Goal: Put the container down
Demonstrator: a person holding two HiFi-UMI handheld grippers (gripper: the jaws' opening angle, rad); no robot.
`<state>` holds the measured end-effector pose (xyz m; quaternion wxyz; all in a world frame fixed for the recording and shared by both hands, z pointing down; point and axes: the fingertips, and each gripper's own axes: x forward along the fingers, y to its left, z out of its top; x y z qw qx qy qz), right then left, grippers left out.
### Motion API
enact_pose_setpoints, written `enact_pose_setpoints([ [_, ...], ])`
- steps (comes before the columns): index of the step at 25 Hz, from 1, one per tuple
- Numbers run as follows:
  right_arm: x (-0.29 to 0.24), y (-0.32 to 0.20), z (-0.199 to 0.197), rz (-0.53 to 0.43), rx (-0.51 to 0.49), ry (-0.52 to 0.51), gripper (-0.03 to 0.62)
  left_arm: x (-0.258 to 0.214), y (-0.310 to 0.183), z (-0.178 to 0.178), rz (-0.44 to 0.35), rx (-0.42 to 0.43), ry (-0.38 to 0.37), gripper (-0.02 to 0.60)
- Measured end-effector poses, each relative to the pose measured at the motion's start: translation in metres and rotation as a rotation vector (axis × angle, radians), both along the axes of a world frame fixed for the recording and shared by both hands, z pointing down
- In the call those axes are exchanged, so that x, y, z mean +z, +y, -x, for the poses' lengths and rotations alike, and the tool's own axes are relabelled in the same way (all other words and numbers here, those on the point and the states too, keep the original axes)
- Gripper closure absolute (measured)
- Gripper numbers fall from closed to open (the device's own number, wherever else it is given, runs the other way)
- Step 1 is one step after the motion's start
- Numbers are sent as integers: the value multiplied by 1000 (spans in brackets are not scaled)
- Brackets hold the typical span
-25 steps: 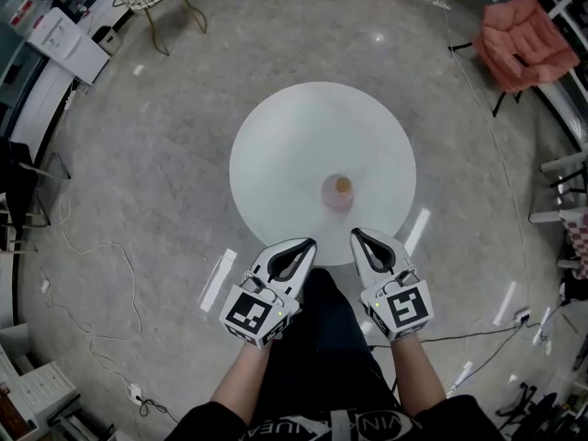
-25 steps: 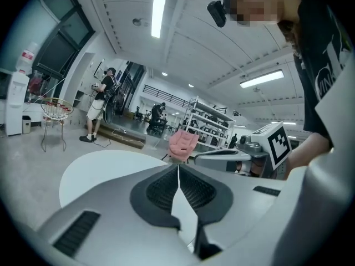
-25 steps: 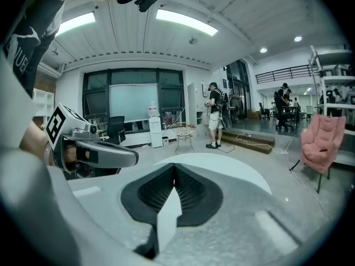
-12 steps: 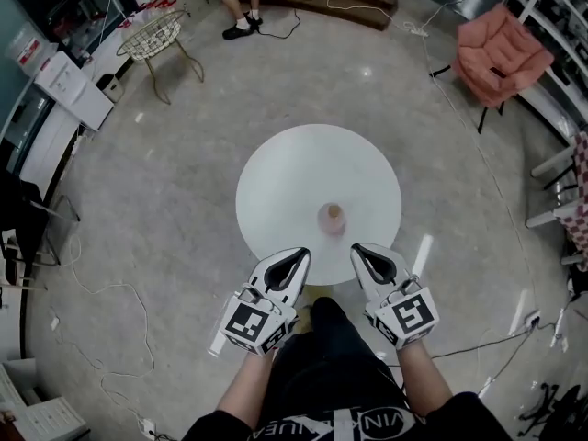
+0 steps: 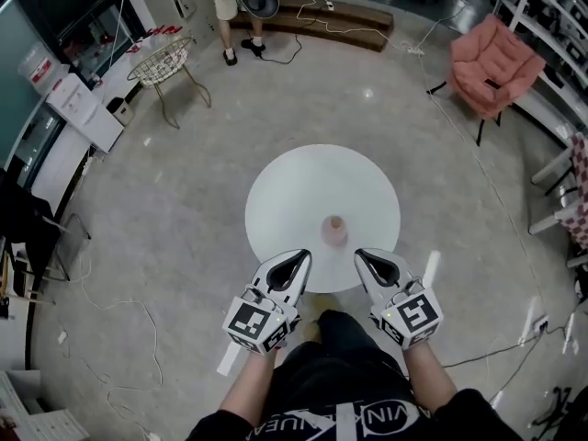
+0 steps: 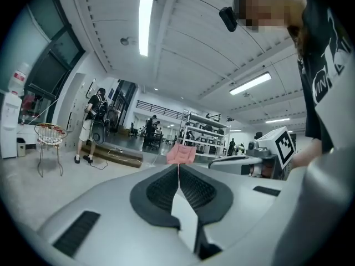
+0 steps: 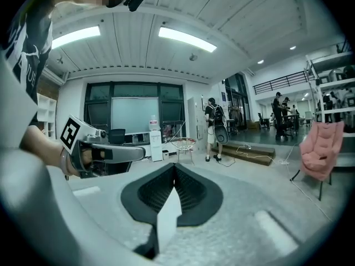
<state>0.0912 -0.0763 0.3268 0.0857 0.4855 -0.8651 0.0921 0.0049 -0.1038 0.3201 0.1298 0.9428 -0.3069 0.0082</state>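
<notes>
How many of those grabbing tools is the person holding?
2: the left tool and the right tool, side by side at the white table's near edge, both shut, empty.

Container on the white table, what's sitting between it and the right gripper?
Nothing. In the head view, only bare white tabletop shows between the container and the right gripper.

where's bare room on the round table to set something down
The white table is bare across its far half and left side, rim to pink container. Crowded only at the near edge, where the left gripper and right gripper hover.
</notes>
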Motion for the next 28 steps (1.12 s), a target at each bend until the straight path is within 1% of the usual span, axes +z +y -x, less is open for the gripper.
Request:
enact_pose_setpoints([
  [3, -2, 3, 3, -8, -3, -3, 588, 0, 1, 6, -8, -6, 4, 566],
  [8, -5, 8, 4, -15, -20, 14, 588, 7, 8, 8, 2, -10, -3, 566],
  [15, -1, 15, 4, -2, -5, 4, 588, 10, 12, 11, 5, -11, 2, 566],
  [19, -4, 21, 6, -4, -13, 19, 588, 11, 17, 16, 11, -12, 2, 566],
  [23, -4, 27, 10, 5, 1, 19, 588, 9, 20, 22, 12, -12, 3, 566],
  [28, -2, 34, 6, 3, 13, 10, 588, 10, 25, 19, 8, -11, 4, 566],
])
